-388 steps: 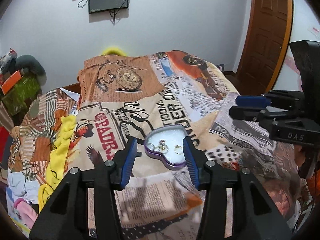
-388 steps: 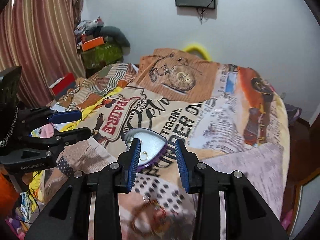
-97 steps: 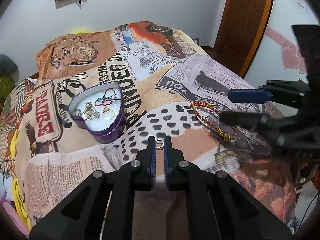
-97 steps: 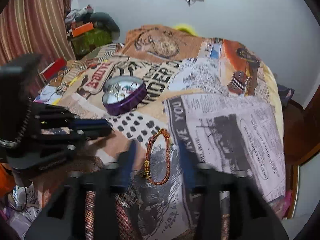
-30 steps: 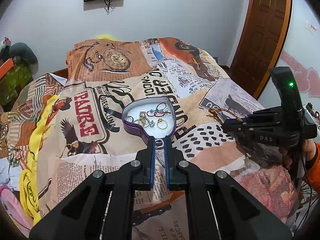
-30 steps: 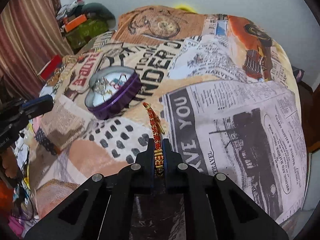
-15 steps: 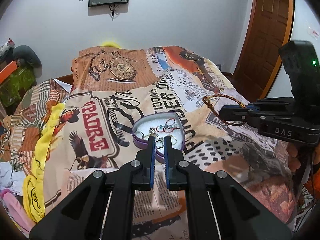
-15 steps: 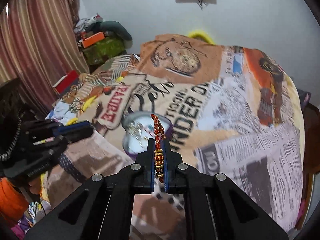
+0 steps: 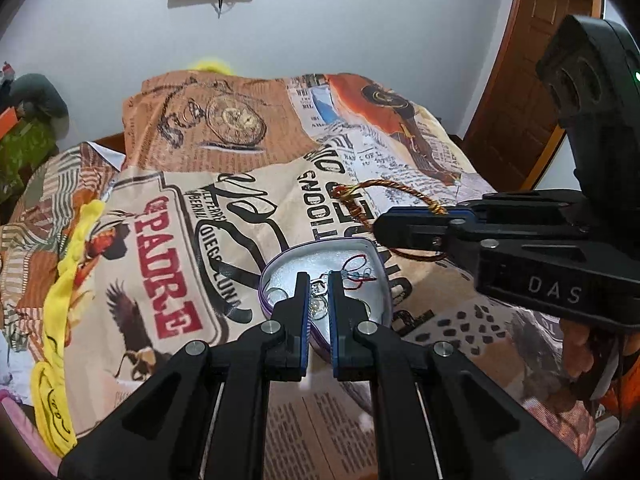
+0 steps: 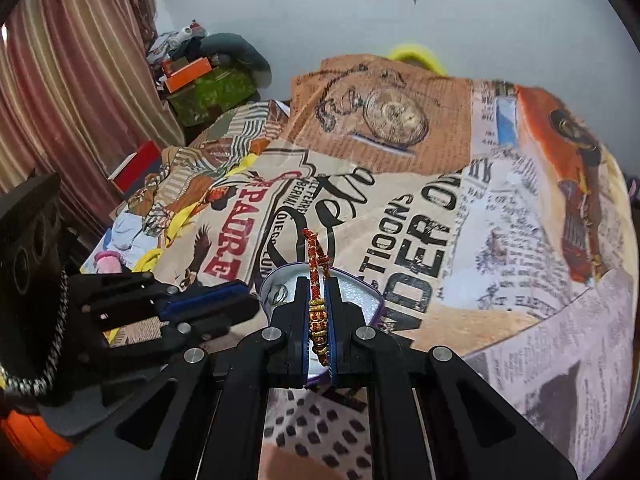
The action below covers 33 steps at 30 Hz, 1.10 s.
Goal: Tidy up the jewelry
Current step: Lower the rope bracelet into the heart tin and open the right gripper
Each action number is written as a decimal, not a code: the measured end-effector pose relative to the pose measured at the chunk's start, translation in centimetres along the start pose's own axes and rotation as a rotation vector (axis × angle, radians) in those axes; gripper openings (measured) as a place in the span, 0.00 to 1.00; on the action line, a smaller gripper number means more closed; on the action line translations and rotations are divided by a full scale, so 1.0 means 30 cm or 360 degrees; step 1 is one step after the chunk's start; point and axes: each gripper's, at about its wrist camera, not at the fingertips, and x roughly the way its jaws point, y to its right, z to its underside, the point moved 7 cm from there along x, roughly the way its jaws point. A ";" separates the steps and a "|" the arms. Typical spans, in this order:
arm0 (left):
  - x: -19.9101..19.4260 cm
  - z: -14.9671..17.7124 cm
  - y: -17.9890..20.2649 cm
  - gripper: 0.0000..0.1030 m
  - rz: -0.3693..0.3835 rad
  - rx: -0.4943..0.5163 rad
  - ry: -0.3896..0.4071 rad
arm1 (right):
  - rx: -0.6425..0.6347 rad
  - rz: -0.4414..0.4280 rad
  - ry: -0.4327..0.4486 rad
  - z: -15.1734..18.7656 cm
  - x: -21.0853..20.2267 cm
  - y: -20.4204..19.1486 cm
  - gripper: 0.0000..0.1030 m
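A purple heart-shaped tin lies open on the bedspread with rings and a thin red cord inside. My left gripper hangs over the tin, shut on a small silver ring at its tips. My right gripper is shut on a red-and-gold beaded bracelet, whose loop sticks out past the tips above the tin. In the left wrist view the right gripper reaches in from the right, level with the tin's far edge, the bracelet looping above it. The left gripper sits just left of the tin.
A printed bedspread covers the bed. Yellow cloth lies along its left side. A wooden door is at the right, a striped curtain and a heap of clutter at the left. A hand in an orange sleeve holds the right gripper.
Both grippers have closed in on the tin. The right one has carried the bracelet up off the bedspread and leftward to the tin; the left one now stands over the tin.
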 end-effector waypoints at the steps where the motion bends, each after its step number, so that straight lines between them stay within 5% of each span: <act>1: 0.012 -0.001 -0.003 0.06 -0.0004 0.0001 -0.0008 | 0.0010 -0.0003 -0.0019 -0.001 0.014 0.003 0.06; 17: 0.009 0.013 -0.027 0.09 -0.0026 0.0006 -0.0016 | 0.0001 -0.0016 -0.0149 0.019 0.072 0.007 0.06; 21: -0.033 0.012 -0.049 0.15 -0.0043 -0.0025 0.0007 | -0.0038 0.0024 -0.0179 0.027 0.074 -0.002 0.15; 25: -0.075 0.014 -0.065 0.17 -0.0054 -0.0051 0.0022 | -0.0045 0.0043 -0.0144 0.028 0.039 -0.008 0.28; 33: -0.202 -0.008 -0.032 0.17 -0.0094 -0.0023 0.0115 | -0.0106 0.0107 0.0076 -0.008 -0.148 -0.059 0.28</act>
